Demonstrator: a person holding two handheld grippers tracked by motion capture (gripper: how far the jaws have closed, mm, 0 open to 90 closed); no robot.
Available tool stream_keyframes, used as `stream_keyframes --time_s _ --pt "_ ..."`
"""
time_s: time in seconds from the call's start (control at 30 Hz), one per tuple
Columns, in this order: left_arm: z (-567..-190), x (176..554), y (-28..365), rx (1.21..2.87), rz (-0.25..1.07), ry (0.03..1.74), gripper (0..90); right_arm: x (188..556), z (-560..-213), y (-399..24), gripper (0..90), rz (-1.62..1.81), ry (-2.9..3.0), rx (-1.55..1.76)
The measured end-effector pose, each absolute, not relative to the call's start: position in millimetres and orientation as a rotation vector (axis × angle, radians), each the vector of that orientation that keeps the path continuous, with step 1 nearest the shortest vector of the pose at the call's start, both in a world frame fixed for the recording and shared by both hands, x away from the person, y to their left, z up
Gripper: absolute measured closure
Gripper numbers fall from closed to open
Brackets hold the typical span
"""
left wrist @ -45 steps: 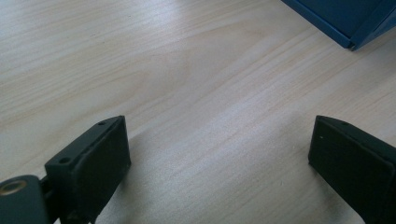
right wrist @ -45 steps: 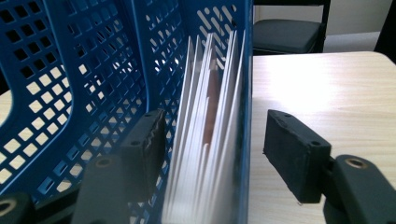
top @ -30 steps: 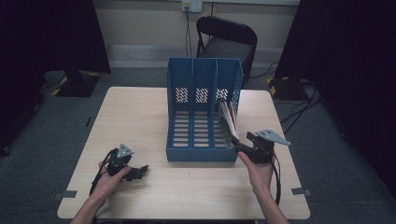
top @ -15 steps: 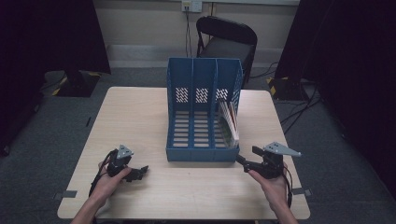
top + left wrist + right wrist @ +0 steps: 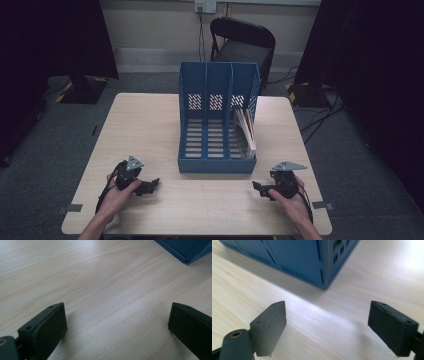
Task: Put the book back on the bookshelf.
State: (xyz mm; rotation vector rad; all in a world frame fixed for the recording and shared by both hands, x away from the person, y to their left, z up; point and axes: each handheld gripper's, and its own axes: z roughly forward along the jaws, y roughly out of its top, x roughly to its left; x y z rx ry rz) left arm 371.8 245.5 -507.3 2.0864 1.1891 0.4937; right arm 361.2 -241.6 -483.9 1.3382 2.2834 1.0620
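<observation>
— Where's the blue file rack (image 5: 217, 120) from where you stand?

— Middle of the table (image 5: 145, 130), three slots, its long axis running from the near edge toward the far edge. A few papers (image 5: 246, 131) lean in the slot nearest the right edge.

— And the tools?

— Both rest low by the near edge. The left tool (image 5: 148, 186) is spread, nothing between its jaws; the right tool (image 5: 258, 187) likewise (its camera looks at the rack's near right corner). I'd judge the right one nearer those papers.
</observation>
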Motion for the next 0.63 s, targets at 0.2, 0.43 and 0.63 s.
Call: stream_keyframes --time_s 0.2,0.43,0.63 --pt "-507.3 372.7 245.1 2.091 0.488 1.182 0.0 359.5 -493.5 -235.5 14.8 0.97 2.286 1.319" --pt "-507.6 373.7 244.1 2.087 0.485 1.179 0.0 356.2 -504.7 -222.3 11.3 0.949 2.23 1.282" --pt "-507.6 373.8 244.1 2.088 0.484 1.178 0.0 355.4 -506.1 -221.5 10.8 0.959 2.214 1.285"
